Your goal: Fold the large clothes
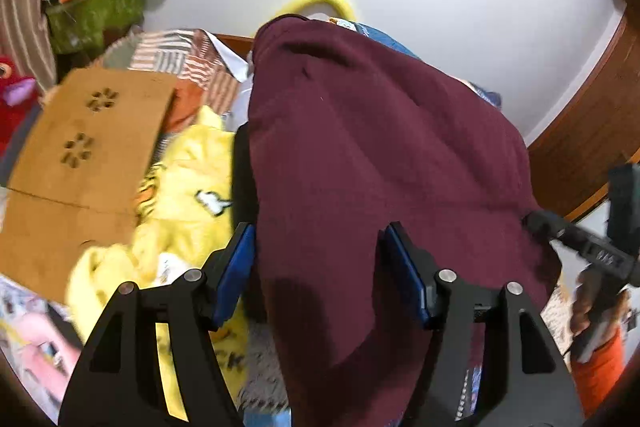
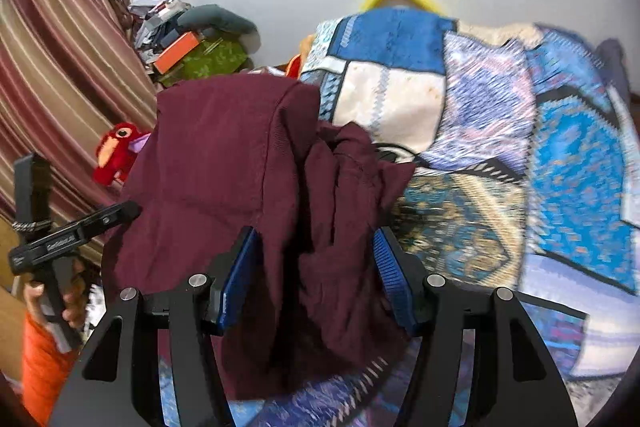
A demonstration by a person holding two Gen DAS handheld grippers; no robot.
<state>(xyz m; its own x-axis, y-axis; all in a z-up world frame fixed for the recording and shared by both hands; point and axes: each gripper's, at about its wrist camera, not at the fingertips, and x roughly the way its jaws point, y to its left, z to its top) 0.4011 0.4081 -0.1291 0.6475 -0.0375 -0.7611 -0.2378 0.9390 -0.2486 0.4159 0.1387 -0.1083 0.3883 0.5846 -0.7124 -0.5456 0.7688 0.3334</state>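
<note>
A large maroon garment (image 1: 380,155) lies in a heap on the bed; it also shows in the right wrist view (image 2: 240,167), bunched and creased on the patterned quilt (image 2: 500,131). My left gripper (image 1: 320,263) is open, its blue pads on either side of the garment's near part, with cloth lying between them. My right gripper (image 2: 316,267) is open too, its jaws straddling a bunched fold of the same garment. Each gripper shows in the other's view: the right one (image 1: 588,251) at the far right, the left one (image 2: 76,231) at the far left.
A yellow garment (image 1: 188,187) and a brown cardboard sheet (image 1: 80,163) lie left of the maroon one. A red plush toy (image 2: 120,151), a striped curtain (image 2: 52,87) and a clutter pile (image 2: 192,55) stand at the left. A wooden bed frame (image 1: 592,115) curves at the right.
</note>
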